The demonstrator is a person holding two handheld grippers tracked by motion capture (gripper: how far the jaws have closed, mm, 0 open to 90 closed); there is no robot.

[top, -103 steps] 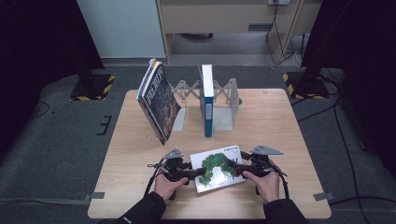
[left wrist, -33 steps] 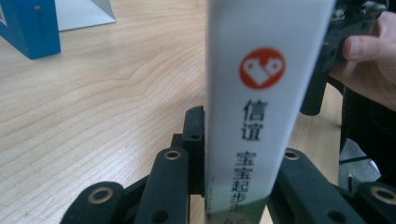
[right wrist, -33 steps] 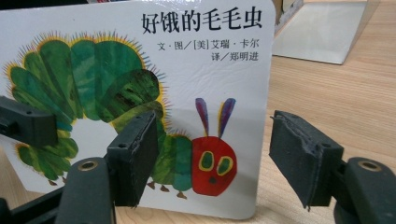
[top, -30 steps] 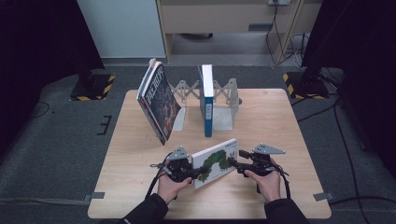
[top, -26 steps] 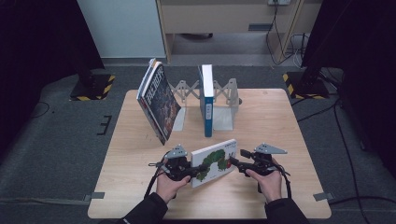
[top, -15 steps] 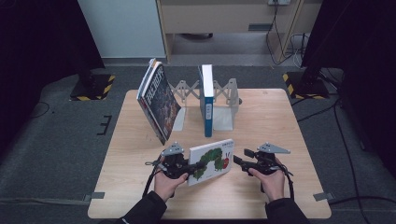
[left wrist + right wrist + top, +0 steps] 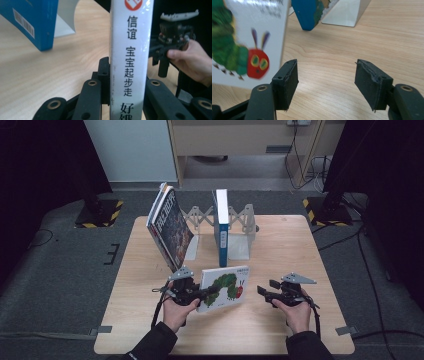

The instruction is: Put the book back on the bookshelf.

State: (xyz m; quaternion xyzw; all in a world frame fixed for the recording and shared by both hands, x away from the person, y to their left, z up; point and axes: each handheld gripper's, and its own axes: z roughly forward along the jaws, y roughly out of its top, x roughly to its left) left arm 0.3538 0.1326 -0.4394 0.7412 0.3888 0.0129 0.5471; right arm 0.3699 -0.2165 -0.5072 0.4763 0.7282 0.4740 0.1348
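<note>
Held thing: a thin white picture book with a green caterpillar and its red head on the cover (image 7: 223,288), tilted up off the light wooden table (image 7: 280,245), its cover facing the high camera.
Left gripper (image 7: 207,292): clamped on the book's left edge; in the left gripper view the white spine with black printed characters (image 7: 131,50) stands upright between the two black jaws, both pressed against it.
Book against left gripper: the spine runs straight up out of the grip, with the book's body rising above and away from the hand.
Right gripper (image 7: 264,292): jaws apart, with bare table between the pads (image 7: 372,85); nothing is held.
Book against right gripper: the book's right edge is just to the left of the jaws in the right gripper view, near the left pad but outside the gap; whether it touches that pad I cannot tell.
Right hand (image 7: 296,312): resting low near the table's front edge, apart from the book.
Behind the book: a blue upright book (image 7: 221,225) in a pale metal expanding book rack (image 7: 240,227), and a dark-covered book (image 7: 170,227) leaning on its left end.
</note>
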